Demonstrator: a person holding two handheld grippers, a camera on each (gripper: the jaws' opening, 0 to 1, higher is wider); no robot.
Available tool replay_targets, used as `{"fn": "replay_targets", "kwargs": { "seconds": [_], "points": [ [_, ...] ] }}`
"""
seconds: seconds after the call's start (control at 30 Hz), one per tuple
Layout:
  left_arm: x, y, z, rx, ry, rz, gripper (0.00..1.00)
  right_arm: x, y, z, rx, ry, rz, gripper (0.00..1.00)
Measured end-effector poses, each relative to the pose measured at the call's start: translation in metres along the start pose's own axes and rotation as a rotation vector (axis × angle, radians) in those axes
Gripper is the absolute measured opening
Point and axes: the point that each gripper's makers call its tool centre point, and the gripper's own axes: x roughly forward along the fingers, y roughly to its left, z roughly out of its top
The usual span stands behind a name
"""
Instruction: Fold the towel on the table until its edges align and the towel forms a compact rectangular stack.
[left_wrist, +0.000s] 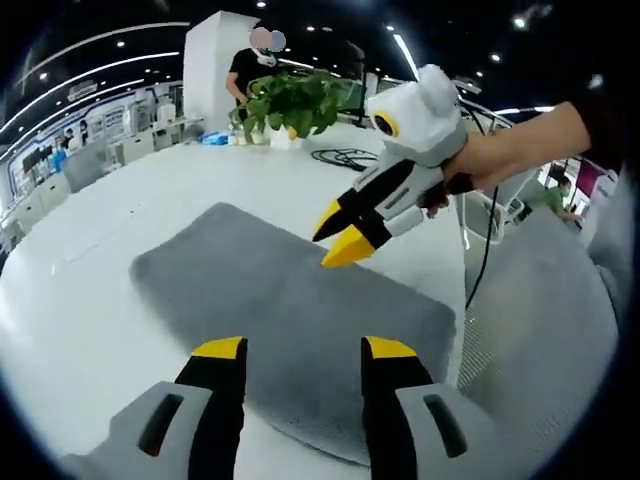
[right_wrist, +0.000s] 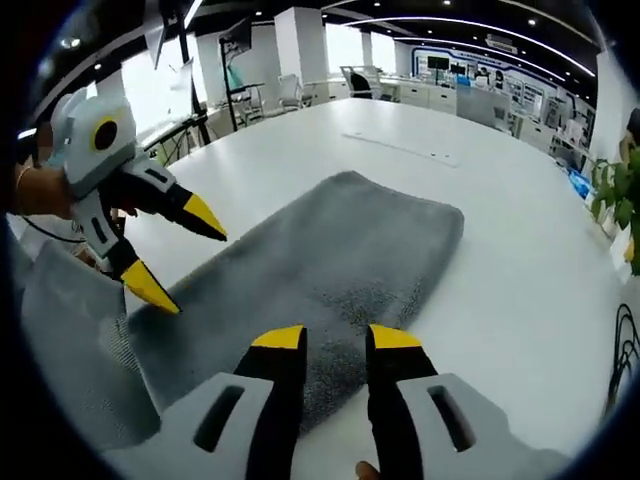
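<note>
1. We see the grey rectangular terry towel (left_wrist: 290, 320) (right_wrist: 320, 270) lying flat and unfolded on the white round table (left_wrist: 90, 320) (right_wrist: 500, 300).
2. Our left gripper (left_wrist: 305, 348) (right_wrist: 185, 258) hangs above the towel's near edge, its yellow-tipped jaws spread wide, holding nothing.
3. Our right gripper (right_wrist: 336, 338) (left_wrist: 335, 235) hovers over the towel's opposite end, jaws only narrowly parted and empty.
4. A leafy green potted plant (left_wrist: 295, 100) stands at the table's far side.
</note>
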Motion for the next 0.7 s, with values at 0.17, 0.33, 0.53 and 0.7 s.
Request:
{"fn": "replay_targets", "kwargs": {
  "seconds": [0.17, 0.33, 0.53, 0.7],
  "points": [
    [0.003, -0.033, -0.001, 0.086, 0.029, -0.081, 0.51, -0.002, 0.016, -0.013, -0.017, 0.019, 0.033, 0.21],
    [0.0, -0.053, 0.004, 0.024, -0.022, -0.13, 0.5, -0.006, 0.037, -0.024, 0.001, 0.02, 0.088, 0.21],
    [0.003, -0.072, -0.012, 0.08, 0.031, -0.163, 0.5, -0.01, 0.056, -0.031, 0.003, 0.027, 0.116, 0.21],
    [0.005, -0.084, -0.027, 0.099, 0.079, -0.189, 0.5, -0.014, 0.064, -0.037, 0.0, 0.023, 0.139, 0.24]
  ]
}}
